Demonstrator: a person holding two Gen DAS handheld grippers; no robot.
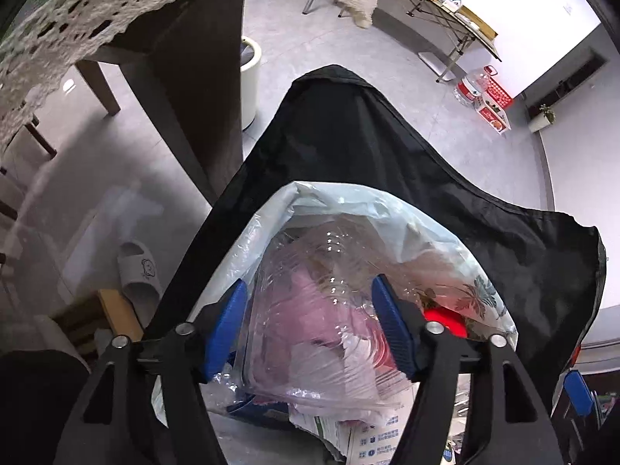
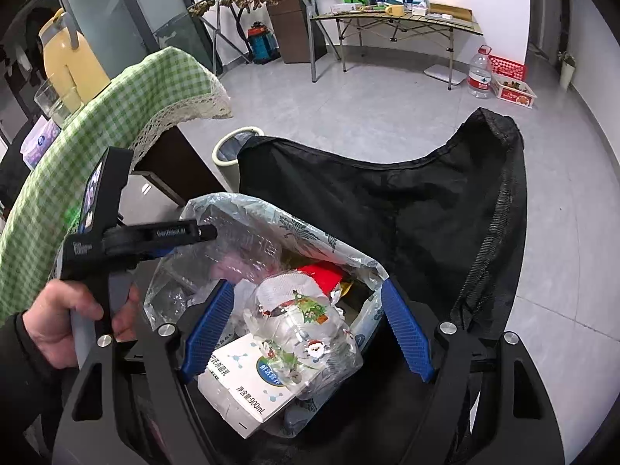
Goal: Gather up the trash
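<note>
With the crumpled clear plastic wrapper lying loose between the parted left gripper over the patterned translucent trash bag, withdrawal should be straight; the wide-open right gripper holds nothing

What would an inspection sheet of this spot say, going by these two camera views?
Surface: grey tiled floor; black fabric chair bears the bag.
Job's things: trash bag open, holding milk carton, clear Christmas-print wrapper, crumpled clear plastic.
Clutter: slipper, white bin.
Grippers: left gripper open around the clear plastic; right gripper open above the bag; hand holds the left one.
Cables: nothing seen.
Surroundings: green checked tablecloth, folding table, water bottle.
</note>
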